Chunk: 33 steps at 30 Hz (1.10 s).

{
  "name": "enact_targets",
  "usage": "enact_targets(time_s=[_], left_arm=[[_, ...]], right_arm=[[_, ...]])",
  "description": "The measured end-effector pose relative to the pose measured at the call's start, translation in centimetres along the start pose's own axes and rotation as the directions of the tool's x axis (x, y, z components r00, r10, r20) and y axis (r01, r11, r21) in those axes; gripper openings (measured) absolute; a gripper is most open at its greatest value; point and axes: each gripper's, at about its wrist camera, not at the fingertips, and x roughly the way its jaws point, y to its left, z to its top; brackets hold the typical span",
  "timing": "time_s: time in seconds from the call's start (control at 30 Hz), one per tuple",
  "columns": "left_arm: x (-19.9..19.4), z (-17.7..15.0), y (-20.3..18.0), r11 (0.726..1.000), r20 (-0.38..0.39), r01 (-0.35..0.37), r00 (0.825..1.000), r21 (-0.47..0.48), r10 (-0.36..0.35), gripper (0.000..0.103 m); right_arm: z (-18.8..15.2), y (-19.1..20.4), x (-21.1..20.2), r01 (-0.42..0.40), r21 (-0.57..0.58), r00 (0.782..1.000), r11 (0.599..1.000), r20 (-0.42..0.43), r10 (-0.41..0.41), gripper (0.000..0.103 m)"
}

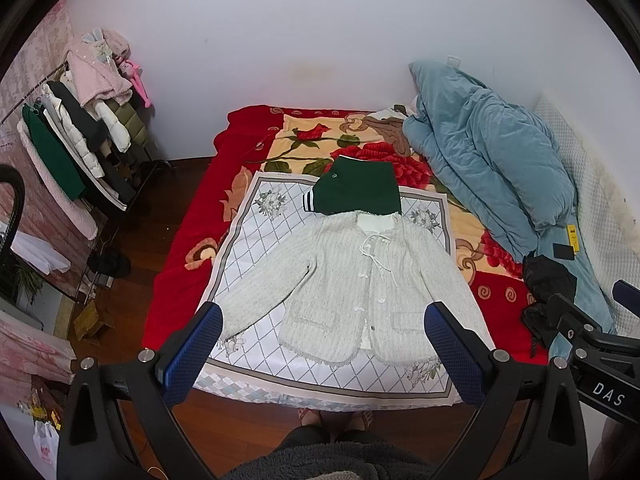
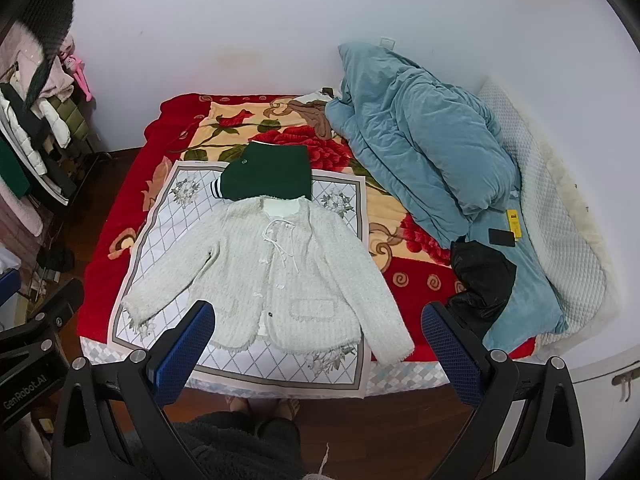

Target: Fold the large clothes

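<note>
Left wrist view puts the bed [image 1: 188, 248] in front of you, its red floral blanket [image 1: 360, 152] filling most of the frame. A blue quilt [image 1: 492, 168] is heaped along the right side against the wall, with a black bag [image 1: 548, 276] at its near end. A white diamond-patterned cloth [image 1: 256, 248] is spread over the near half of the blanket, and on it lies the white knit cardigan [image 1: 344, 288], flat, front up, both sleeves angled outward. A folded dark green garment [image 1: 358, 192] rests just beyond the cardigan's collar, touching it. At far left stands a clothes rack [image 1: 76, 136] hung with coats.

Your left gripper [image 1: 324, 352] hangs above the bed's near edge, jaws spread wide, grasping nothing. Your right gripper [image 2: 318, 350] is likewise released, its blue fingers [image 2: 184, 352] apart over the cardigan's hem [image 2: 280, 344], clear of the fabric.
</note>
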Motion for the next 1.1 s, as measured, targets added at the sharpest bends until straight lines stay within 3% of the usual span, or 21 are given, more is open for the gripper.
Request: enact_targets(time_s=[0.6, 0.7, 0.83, 0.87, 0.97, 1.1], left_arm=[[0.5, 1.2, 0.3, 1.0, 0.005, -0.004, 1.0, 0.003, 0.004, 0.103], [3.0, 2.2, 0.6, 0.999, 0.014, -0.04, 0.999, 0.006, 0.04, 0.103], [8.5, 2.5, 0.2, 0.995, 0.033, -0.097, 0.995, 0.032, 0.096, 0.103], [9.8, 2.1, 0.2, 0.993, 0.035, -0.11, 0.993, 0.04, 0.109, 0.103], [15.1, 1.8, -1.1, 0.987, 0.022, -0.146, 0.989, 0.068, 0.145, 0.103], [22.6, 0.8, -3.3, 0.981, -0.067, -0.177, 0.981, 0.079, 0.182, 0.103]], right_arm=[[-0.2, 0.3, 0.3, 0.002, 0.005, 1.0, 1.0, -0.006, -0.002, 0.103], [-0.7, -0.1, 2.1, -0.017, 0.053, 1.0, 0.998, -0.001, 0.017, 0.103], [-2.3, -2.7, 8.3, -0.051, 0.21, 0.997, 0.976, -0.044, 0.062, 0.103], [-3.2, -4.2, 10.5, -0.036, 0.28, 0.996, 0.959, -0.071, 0.058, 0.098], [-5.7, -8.6, 16.6, 0.028, 0.421, 0.988, 0.907, -0.149, 0.039, 0.053], [-10.8, -15.3, 25.5, 0.076, 0.623, 0.966, 0.779, -0.241, 0.098, 0.051]])
